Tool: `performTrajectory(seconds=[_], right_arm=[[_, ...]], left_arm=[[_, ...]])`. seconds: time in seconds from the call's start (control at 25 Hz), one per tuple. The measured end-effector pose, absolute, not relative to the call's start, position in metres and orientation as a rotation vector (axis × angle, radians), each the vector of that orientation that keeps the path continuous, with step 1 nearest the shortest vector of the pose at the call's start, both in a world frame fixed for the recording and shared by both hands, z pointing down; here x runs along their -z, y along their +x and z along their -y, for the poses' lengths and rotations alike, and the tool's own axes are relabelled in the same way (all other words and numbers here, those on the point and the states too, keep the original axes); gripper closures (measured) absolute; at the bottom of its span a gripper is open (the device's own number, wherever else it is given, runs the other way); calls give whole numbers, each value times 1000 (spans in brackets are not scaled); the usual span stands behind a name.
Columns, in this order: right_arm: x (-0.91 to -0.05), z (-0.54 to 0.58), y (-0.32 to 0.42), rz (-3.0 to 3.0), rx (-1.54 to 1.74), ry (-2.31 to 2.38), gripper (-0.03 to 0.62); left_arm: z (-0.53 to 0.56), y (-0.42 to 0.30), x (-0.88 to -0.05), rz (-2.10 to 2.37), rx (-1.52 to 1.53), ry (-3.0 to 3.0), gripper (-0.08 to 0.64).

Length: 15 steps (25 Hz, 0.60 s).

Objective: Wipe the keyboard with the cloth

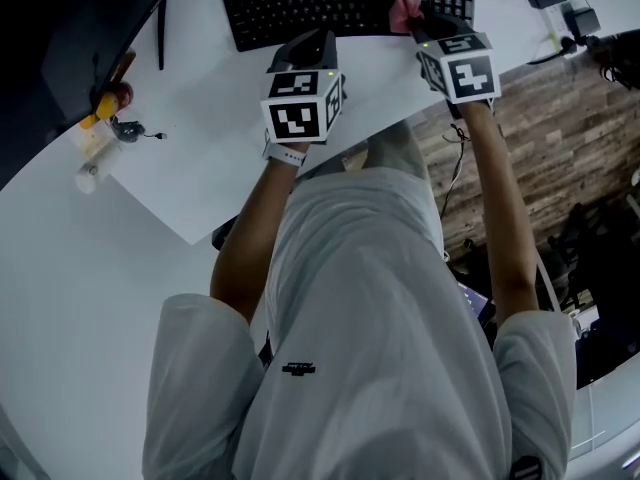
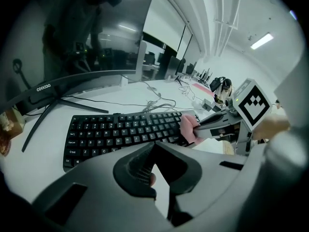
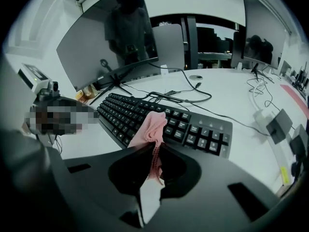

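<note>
A black keyboard lies across the far side of the white desk. My right gripper is shut on a pink cloth, which rests on the keys just left of the number pad. In the right gripper view the cloth drapes from the jaws onto the keyboard. My left gripper hovers over the desk at the keyboard's near edge, jaws closed with nothing between them. In the left gripper view the keyboard, the cloth and the right gripper all show ahead.
A curved monitor on a stand rises behind the keyboard, with cables trailing to the right. Small items and a yellow object lie at the desk's left. Power adapters sit at the far right. The desk's near edge drops to a wood floor.
</note>
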State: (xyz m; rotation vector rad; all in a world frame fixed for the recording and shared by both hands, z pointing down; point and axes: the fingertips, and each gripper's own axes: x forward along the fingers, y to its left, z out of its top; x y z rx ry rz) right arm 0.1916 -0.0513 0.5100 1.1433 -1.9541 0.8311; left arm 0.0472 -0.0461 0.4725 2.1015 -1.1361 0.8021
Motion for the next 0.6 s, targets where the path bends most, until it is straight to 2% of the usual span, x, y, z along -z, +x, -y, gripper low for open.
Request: performTrajectory(seconds=[0.6], right_arm=[[-514, 27, 282, 1828, -954, 1365, 555]], left_arm=[[39, 74, -466, 1085, -836, 2147, 540]])
